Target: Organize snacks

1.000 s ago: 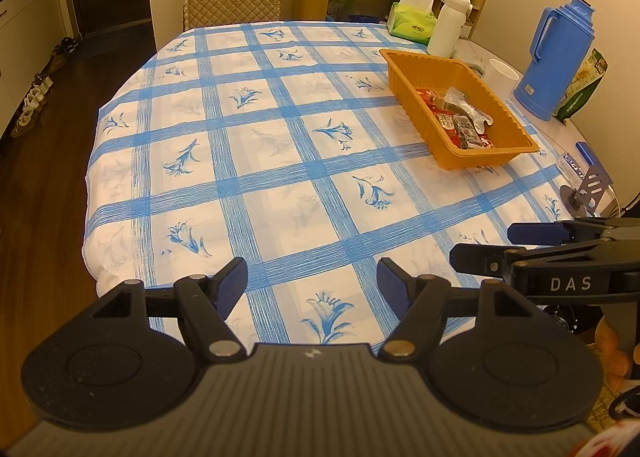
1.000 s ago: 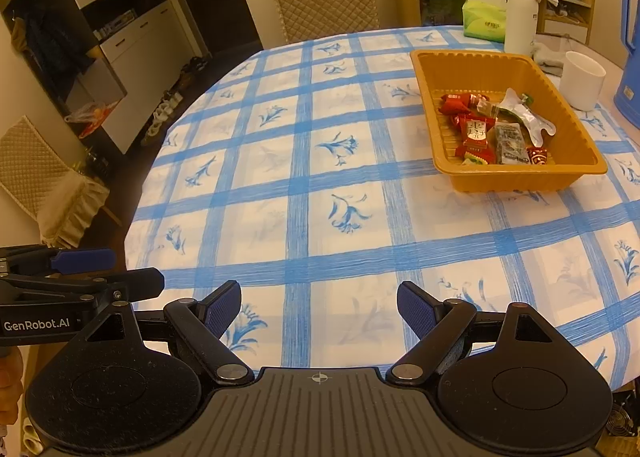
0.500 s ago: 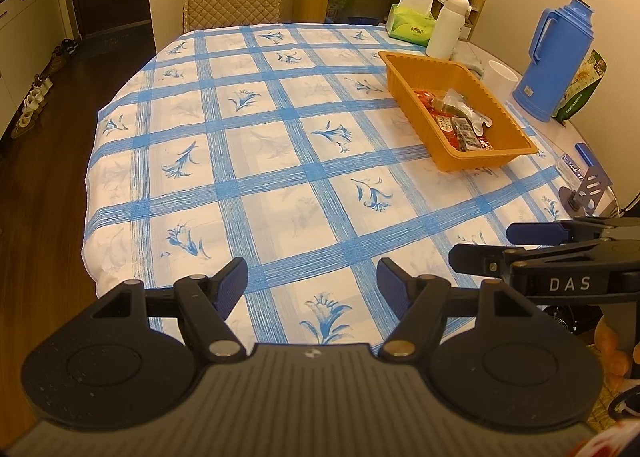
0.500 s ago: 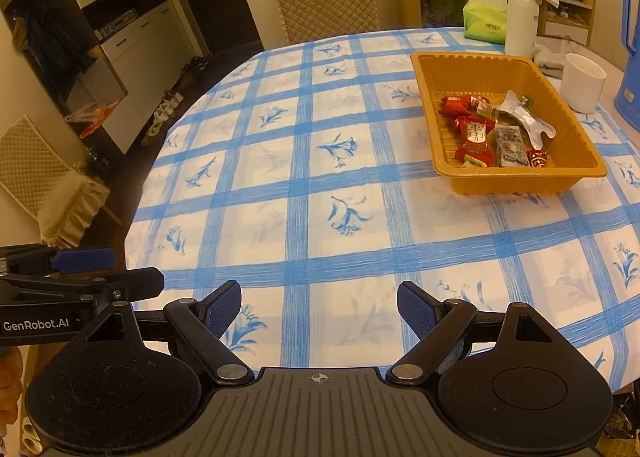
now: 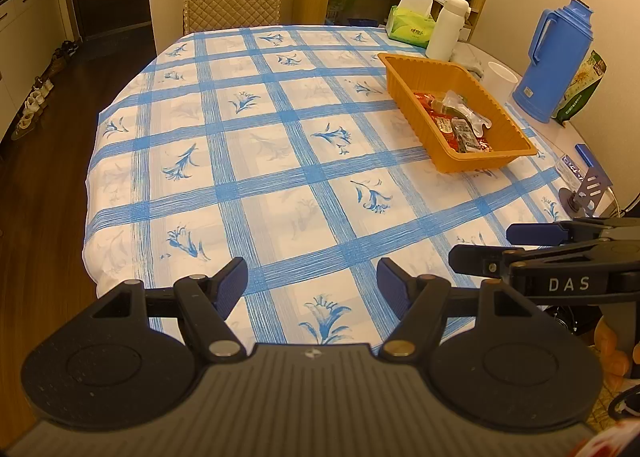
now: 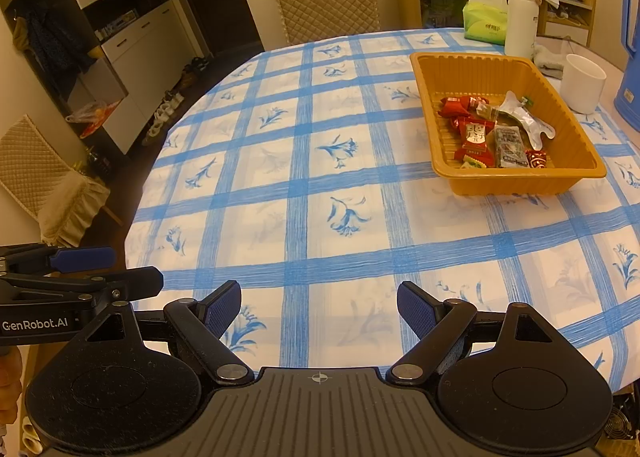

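1. Here, the left gripper (image 5: 312, 283) and right gripper (image 6: 319, 309) both stand wide open with nothing in them, near the table edge.
2. Farther off, the snacks (image 6: 494, 129) lie in the orange tray (image 6: 520, 177), well apart from both.

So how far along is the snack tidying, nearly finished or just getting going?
Looks nearly finished: the snack packets all lie in the orange tray, and none show on the checked tablecloth. Nothing is in hand; the left gripper and right gripper hover open and empty. I see nothing left to collect.
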